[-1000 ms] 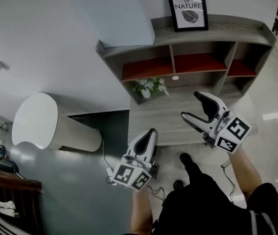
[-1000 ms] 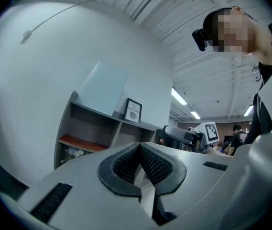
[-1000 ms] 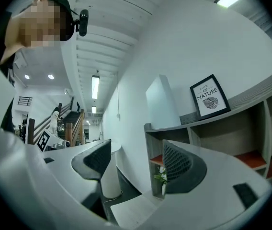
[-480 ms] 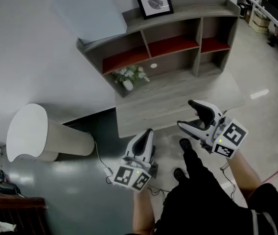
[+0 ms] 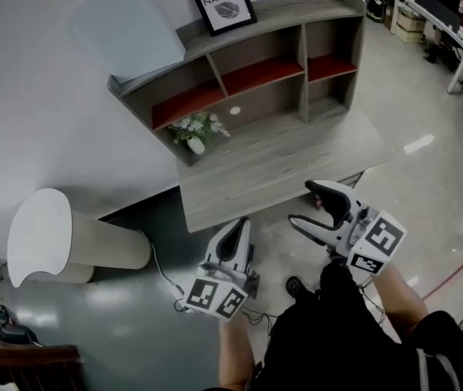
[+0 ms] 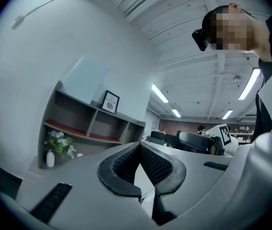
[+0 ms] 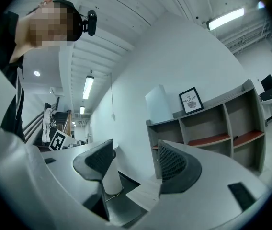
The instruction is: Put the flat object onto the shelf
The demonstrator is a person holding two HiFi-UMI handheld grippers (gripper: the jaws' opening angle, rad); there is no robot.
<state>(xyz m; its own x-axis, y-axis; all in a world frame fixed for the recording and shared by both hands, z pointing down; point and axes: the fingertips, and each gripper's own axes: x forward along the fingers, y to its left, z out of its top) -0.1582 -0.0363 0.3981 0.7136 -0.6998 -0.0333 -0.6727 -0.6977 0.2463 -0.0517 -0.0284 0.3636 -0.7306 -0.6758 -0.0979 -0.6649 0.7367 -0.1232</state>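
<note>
A pale blue flat panel (image 5: 130,32) leans against the wall on top of the grey shelf unit (image 5: 240,72), left of a framed picture (image 5: 221,2). It also shows in the left gripper view, panel (image 6: 85,78), and in the right gripper view, panel (image 7: 157,104). Both grippers are well short of the shelf, over the floor in front of the low grey desk (image 5: 288,165). My left gripper (image 5: 238,226) is shut with nothing in it, its pads meeting (image 6: 139,145). My right gripper (image 5: 302,204) is open and empty, jaws wide apart (image 7: 132,152).
A small vase of flowers (image 5: 193,129) stands in the shelf's lower left bay. A tall white cylinder (image 5: 68,239) stands on the dark floor at the left, with a cable beside it. Office desks (image 5: 443,6) lie at the far right. The person's legs and shoes are below the grippers.
The shelf and desk have slid up and left in the head view and look smaller and farther off. Both grippers sit lower in the frame; the left stays shut, the right open.
</note>
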